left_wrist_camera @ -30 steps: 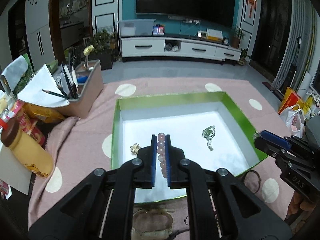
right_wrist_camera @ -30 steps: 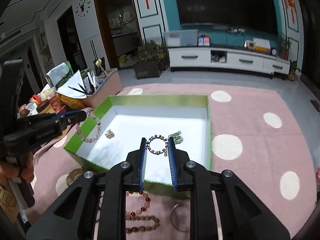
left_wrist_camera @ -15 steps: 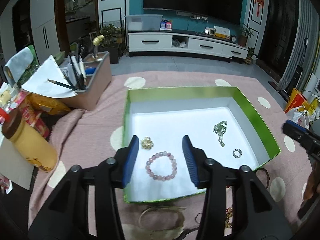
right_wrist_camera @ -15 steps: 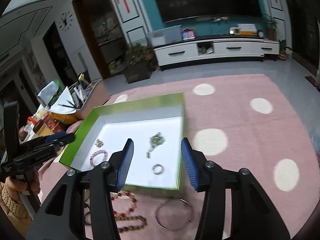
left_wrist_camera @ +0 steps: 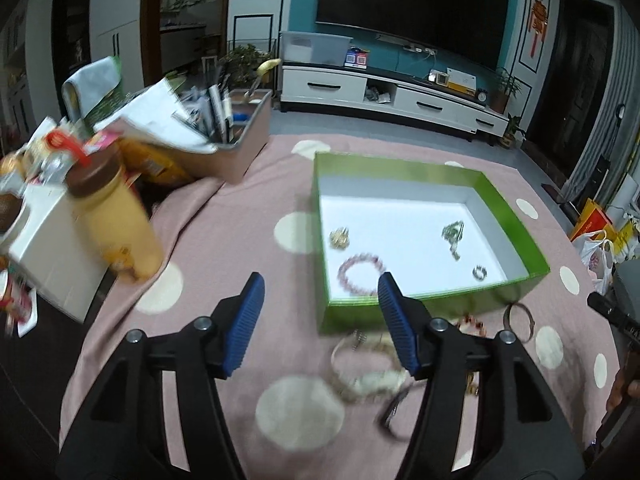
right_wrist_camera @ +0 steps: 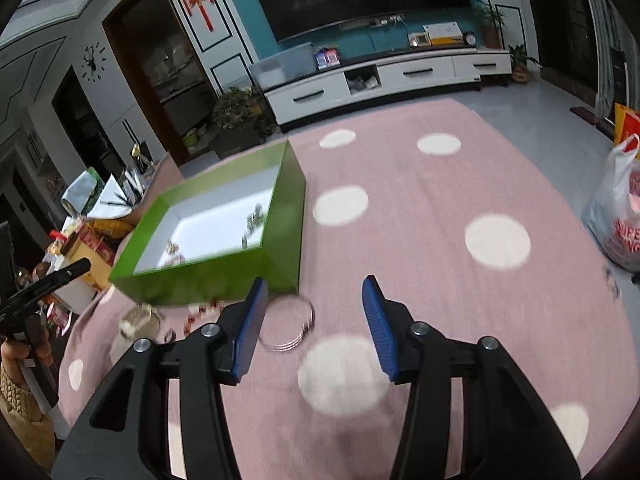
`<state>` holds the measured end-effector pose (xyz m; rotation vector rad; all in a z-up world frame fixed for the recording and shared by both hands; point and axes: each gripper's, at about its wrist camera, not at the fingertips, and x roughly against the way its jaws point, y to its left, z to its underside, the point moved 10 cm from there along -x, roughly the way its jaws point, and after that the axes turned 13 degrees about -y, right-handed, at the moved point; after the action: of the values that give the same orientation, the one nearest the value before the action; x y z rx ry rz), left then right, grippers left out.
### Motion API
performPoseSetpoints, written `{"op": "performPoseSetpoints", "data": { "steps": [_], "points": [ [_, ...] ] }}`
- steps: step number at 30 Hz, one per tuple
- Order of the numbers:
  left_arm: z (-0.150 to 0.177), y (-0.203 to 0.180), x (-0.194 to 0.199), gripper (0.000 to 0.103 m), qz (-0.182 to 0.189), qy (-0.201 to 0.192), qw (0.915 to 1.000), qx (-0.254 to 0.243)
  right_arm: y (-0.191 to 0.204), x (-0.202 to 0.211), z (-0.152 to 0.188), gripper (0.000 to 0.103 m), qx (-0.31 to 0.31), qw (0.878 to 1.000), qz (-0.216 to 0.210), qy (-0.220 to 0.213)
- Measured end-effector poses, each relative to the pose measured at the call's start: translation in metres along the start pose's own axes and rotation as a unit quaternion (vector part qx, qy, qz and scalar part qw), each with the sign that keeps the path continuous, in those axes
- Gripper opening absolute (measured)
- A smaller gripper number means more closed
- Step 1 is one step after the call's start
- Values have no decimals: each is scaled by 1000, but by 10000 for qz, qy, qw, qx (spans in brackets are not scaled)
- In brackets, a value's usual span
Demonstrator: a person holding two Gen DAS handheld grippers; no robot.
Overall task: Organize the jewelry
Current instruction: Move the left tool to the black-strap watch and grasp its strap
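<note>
A green box (left_wrist_camera: 516,220) with a white floor sits on the pink dotted cloth; it also shows in the right wrist view (right_wrist_camera: 224,276). Inside lie a pink bead bracelet (left_wrist_camera: 362,273), a gold piece (left_wrist_camera: 339,237), a silver chain piece (left_wrist_camera: 453,236) and a small beaded ring (left_wrist_camera: 479,272). My left gripper (left_wrist_camera: 320,320) is open and empty, in front of the box's near left corner. My right gripper (right_wrist_camera: 316,320) is open and empty, to the right of the box. Silver bangles (right_wrist_camera: 288,324) lie by its left finger. Blurred loose jewelry (left_wrist_camera: 368,372) lies before the box.
A yellow bottle with a brown cap (left_wrist_camera: 114,216), snack packets and a pen holder box (left_wrist_camera: 224,140) crowd the left side. A thin bangle (left_wrist_camera: 519,318) lies near the box's right corner. A plastic bag (right_wrist_camera: 616,216) stands off the table at right.
Both grippers let go of their bracelets into the box, opened wide and pulled back. The left has swung left, the right has swung right and away from the box.
</note>
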<state>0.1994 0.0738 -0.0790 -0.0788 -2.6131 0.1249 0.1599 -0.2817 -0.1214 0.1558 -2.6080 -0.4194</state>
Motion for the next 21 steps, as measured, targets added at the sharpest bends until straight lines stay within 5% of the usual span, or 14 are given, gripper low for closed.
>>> {"op": "performPoseSetpoints", "data": {
  "steps": [12, 21],
  "points": [
    [80, 22, 43, 62, -277, 597, 9971, 373, 41, 21, 55, 50, 270, 9976, -442, 457],
    [107, -1, 66, 62, 155, 727, 9965, 377, 56, 31, 72, 50, 310, 9958, -620, 594]
  ]
}}
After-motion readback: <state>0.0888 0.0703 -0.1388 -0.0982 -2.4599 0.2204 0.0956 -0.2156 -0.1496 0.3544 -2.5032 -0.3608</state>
